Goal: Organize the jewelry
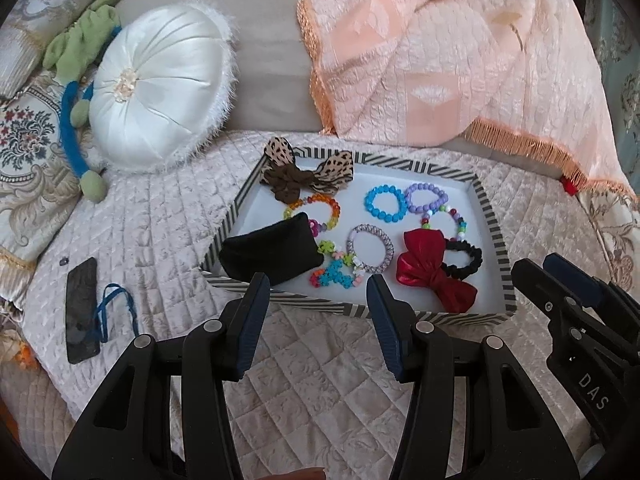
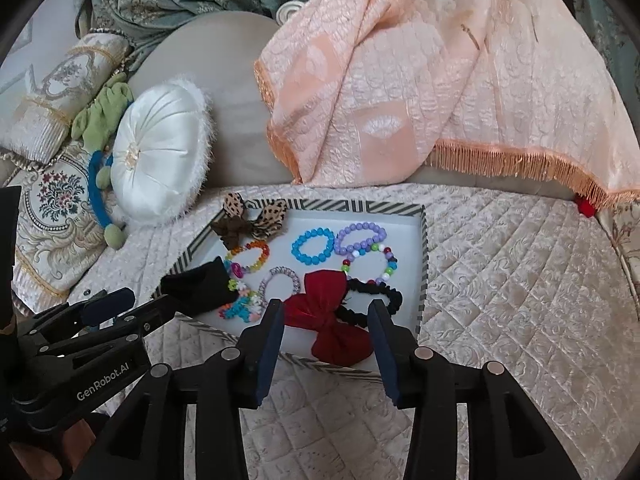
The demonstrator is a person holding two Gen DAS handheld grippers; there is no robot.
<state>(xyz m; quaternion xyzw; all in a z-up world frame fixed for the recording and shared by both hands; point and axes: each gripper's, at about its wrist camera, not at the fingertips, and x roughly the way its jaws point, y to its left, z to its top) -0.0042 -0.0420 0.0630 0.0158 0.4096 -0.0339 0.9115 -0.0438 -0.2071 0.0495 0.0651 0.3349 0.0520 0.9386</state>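
Observation:
A striped-rim tray point(image 1: 494, 236) point(image 2: 423, 264) sits on the quilted bed. In it lie a black pouch point(image 1: 268, 252) point(image 2: 196, 284), a leopard bow point(image 1: 308, 174) point(image 2: 252, 220), a red bow point(image 1: 432, 276) point(image 2: 328, 316), a black scrunchie point(image 1: 466, 260) point(image 2: 384, 296), a blue bead bracelet point(image 1: 383, 202) point(image 2: 314, 245), a purple one point(image 1: 426, 196) point(image 2: 362, 236) and other colourful bracelets. My left gripper point(image 1: 318, 292) is open and empty just before the tray's near rim. My right gripper point(image 2: 326, 320) is open and empty over the near rim, by the red bow.
A white round cushion point(image 1: 160, 88) point(image 2: 160, 152) and a green-blue plush toy point(image 1: 80, 92) lie left of the tray. A peach fringed blanket point(image 1: 460, 48) point(image 2: 440, 80) drapes behind. A black phone point(image 1: 82, 310) and a blue band point(image 1: 114, 312) lie on the quilt at left.

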